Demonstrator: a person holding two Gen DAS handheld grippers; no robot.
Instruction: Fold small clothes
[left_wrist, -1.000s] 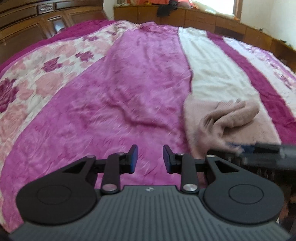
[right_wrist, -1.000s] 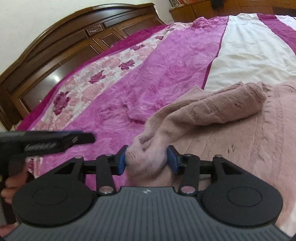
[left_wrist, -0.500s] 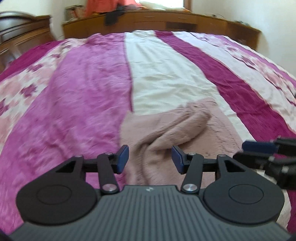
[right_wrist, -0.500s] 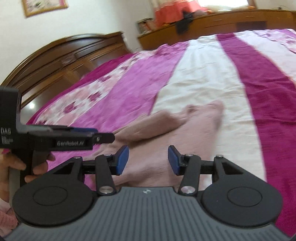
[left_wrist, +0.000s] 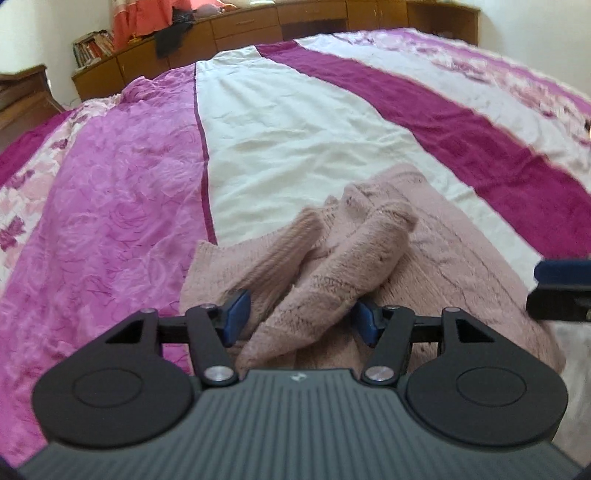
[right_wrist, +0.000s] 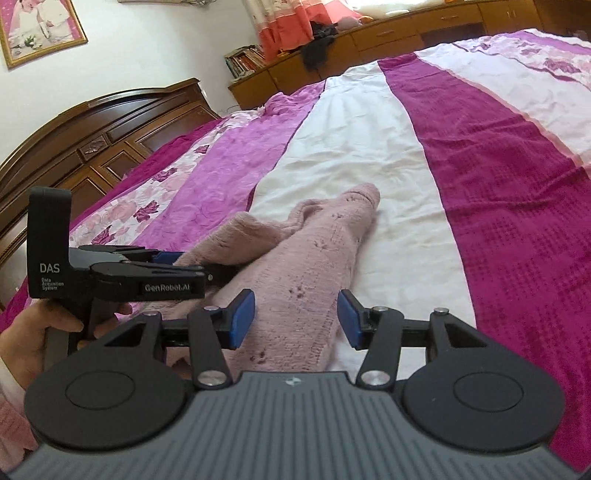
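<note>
The pink knitted sweater (left_wrist: 436, 258) lies on the bed, mostly on the cream stripe of the bedspread (left_wrist: 295, 122), with its near left edge reaching the pale purple stripe. Two sleeves are drawn in over the body and cross there in a loose heap; the nearer sleeve (left_wrist: 332, 280) runs straight down between the fingers of the left gripper (left_wrist: 299, 319).

That is the change worth noting. A second ago the right gripper was clamped on a bunched sleeve end while the left one hovered over bare bedspread beside the garment. Now the right gripper (right_wrist: 295, 319) has let go: its blue fingers (right_wrist: 242, 317) stand wide apart over the lower part of the sweater, touching nothing that I can see. The left gripper has swung across onto the garment, and its fingers are apart too, one either side of the sleeve, not yet pinching it. In the right wrist view the person's hand (right_wrist: 33, 339) holds that left tool low at the sweater's left side.

So the sleeve fold looks laid down and released, though it sits lumpy and crossed, not flat. I judge the next step to be a tidy-up or a fresh grasp for folding the body over. The knit is thick and soft, so it may spring back open if left unpressed.
</note>
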